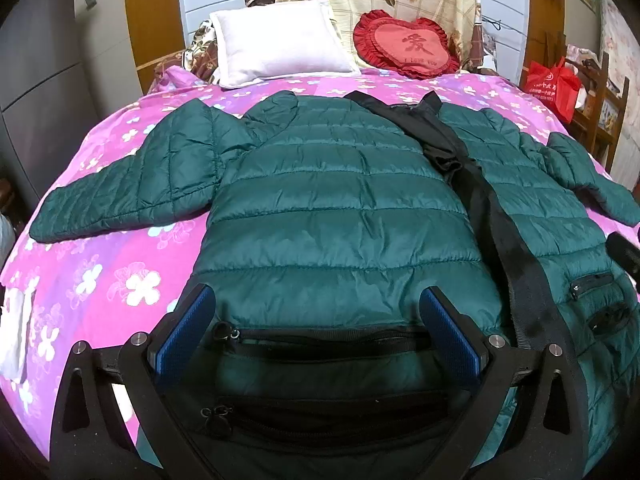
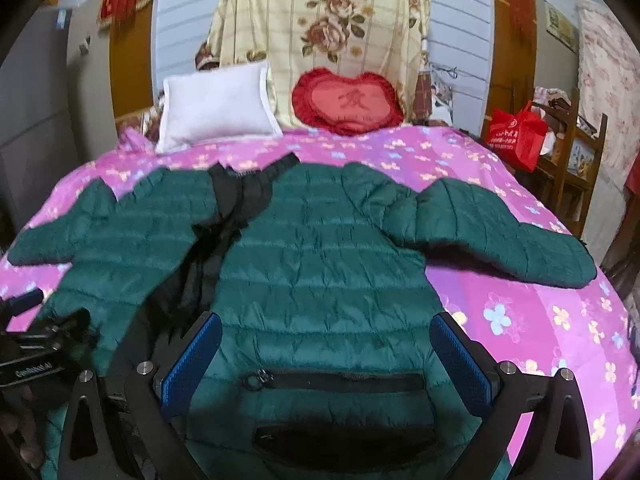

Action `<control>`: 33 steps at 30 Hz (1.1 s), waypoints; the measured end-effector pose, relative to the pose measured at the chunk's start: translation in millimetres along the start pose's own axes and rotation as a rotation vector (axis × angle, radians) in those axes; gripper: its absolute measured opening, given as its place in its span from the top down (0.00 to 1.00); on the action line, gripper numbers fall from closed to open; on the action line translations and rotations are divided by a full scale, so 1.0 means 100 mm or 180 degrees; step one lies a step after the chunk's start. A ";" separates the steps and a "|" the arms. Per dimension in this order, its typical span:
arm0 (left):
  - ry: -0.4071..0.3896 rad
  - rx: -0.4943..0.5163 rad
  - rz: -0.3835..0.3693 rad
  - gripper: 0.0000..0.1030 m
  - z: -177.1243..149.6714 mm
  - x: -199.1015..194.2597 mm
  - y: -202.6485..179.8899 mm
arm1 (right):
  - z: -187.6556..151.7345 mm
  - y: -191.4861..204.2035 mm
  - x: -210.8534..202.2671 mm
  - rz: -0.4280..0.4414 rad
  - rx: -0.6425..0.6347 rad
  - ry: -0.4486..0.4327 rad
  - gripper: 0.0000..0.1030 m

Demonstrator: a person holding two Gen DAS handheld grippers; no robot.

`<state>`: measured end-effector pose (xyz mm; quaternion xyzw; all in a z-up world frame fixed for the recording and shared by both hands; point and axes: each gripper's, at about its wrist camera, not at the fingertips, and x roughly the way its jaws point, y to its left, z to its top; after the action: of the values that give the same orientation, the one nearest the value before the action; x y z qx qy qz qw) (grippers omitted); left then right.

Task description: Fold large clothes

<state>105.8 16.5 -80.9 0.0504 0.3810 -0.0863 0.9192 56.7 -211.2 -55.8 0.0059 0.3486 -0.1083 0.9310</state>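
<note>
A dark green quilted puffer jacket (image 1: 340,200) lies spread flat on the bed, front unzipped, with a black lining strip (image 1: 492,216) down the middle and both sleeves out to the sides. It also shows in the right wrist view (image 2: 320,260). My left gripper (image 1: 318,306) is open above the jacket's left half near the hem, over a black zip pocket (image 1: 324,340). My right gripper (image 2: 326,332) is open above the right half near its hem pocket (image 2: 336,380). Neither holds cloth.
The bed has a pink flowered cover (image 1: 112,272). A white pillow (image 1: 280,44) and a red heart cushion (image 1: 406,46) lie at the headboard. A red bag (image 1: 554,84) sits on a wooden shelf at right. Grey wardrobe (image 1: 44,80) at left.
</note>
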 end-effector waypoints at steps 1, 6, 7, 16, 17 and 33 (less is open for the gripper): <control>-0.0002 0.0006 -0.0003 0.00 0.00 0.00 0.00 | 0.00 0.00 0.02 -0.0018 -0.0009 0.0030 0.00; 0.0013 0.0036 0.0005 0.00 -0.02 0.01 -0.03 | -0.01 -0.01 -0.01 0.0023 -0.0019 -0.0027 0.00; 0.0035 0.0040 0.0011 0.00 -0.02 0.02 -0.04 | -0.01 -0.01 0.00 0.0012 -0.0024 -0.0022 0.00; 0.0207 -0.0108 -0.0082 0.00 -0.08 0.08 -0.07 | 0.01 0.00 0.00 0.0048 -0.0017 -0.0020 0.00; 0.0205 -0.0103 -0.0075 0.00 -0.08 0.08 -0.08 | 0.01 0.01 0.00 0.0048 -0.0021 -0.0014 0.00; 0.0170 -0.0068 -0.0105 0.00 -0.06 0.05 -0.05 | 0.04 -0.01 -0.10 0.0140 0.0024 -0.0211 0.00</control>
<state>104.2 11.7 -88.5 0.0365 0.4070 -0.0959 0.9076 52.5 -210.5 -46.2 0.0135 0.3171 -0.0891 0.9441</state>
